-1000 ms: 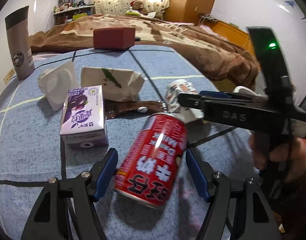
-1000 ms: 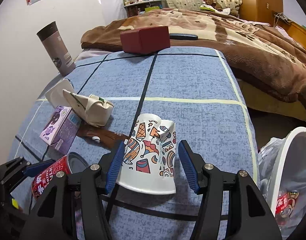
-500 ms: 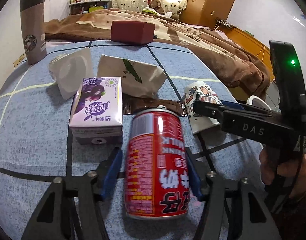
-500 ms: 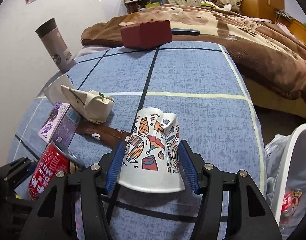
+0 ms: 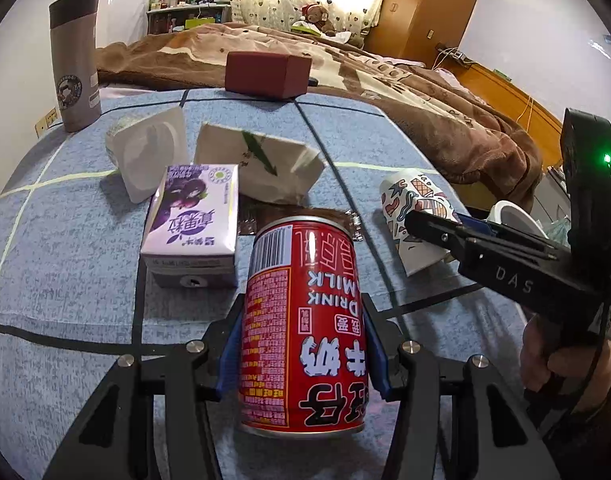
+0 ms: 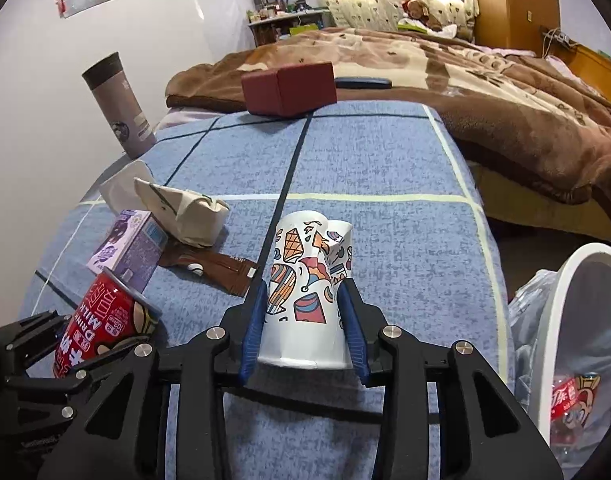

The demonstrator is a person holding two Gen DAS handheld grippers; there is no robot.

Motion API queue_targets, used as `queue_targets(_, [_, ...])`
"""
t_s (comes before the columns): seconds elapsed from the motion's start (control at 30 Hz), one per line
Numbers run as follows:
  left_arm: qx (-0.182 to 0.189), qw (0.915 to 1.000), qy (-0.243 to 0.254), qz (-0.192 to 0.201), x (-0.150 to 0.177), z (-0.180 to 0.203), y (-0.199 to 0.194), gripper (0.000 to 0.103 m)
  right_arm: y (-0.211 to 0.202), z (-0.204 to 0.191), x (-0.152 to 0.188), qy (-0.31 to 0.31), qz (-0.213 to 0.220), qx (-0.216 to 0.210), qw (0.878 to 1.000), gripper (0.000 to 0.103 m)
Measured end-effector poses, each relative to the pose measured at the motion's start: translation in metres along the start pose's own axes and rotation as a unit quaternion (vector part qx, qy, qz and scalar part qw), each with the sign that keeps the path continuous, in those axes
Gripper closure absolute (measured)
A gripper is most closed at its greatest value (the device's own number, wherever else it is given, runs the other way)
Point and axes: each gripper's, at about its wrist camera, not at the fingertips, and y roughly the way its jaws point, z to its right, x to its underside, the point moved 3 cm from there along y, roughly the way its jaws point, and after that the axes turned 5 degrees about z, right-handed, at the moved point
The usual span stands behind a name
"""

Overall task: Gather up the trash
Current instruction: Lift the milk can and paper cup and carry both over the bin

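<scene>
A red milk drink can [image 5: 301,264] stands between the blue pads of my left gripper [image 5: 303,320]. The jaws are closing and both pads press on its sides. The same can [image 6: 101,328] shows at the lower left of the right wrist view. A patterned paper cup [image 6: 305,256], upside down and dented, sits in my right gripper [image 6: 304,292]. Those jaws are closing too, and the pads squeeze the cup's walls inward. From the left wrist view the cup [image 5: 409,208] lies to the right, with a hand [image 5: 565,364] holding the right gripper's handle.
On the blue checked cloth [image 6: 385,168] lie a purple juice carton [image 5: 193,216], a crumpled white paper pack [image 5: 257,164], a white plastic tray [image 5: 149,156] and a brown wrapper [image 6: 209,268]. A tumbler [image 5: 75,60] and red box [image 5: 265,74] stand farther back. A white bin [image 6: 565,320] sits off the right edge.
The left jaws closed onto the can, which went from tilted to straight between the pads. The right jaws narrowed sharply and now pinch the cup, which looks slimmer.
</scene>
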Motion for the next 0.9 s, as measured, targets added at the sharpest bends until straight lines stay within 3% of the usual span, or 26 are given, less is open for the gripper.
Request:
queue_targets(0.53, [0.011, 0.9992, 0.028, 0.028, -0.014, 0.044, -0.021, 0.049, -0.044, 0.026, -0.001, 0.029, 0.049, 0.011, 0.998, 0.065])
queue_targets(0.9, [0.035, 0.9969, 0.059, 0.037, -0.029, 0.097, -0.016, 0.049, -0.081, 0.067, 0.002, 0.049, 0.081, 0.048, 0.994, 0.065])
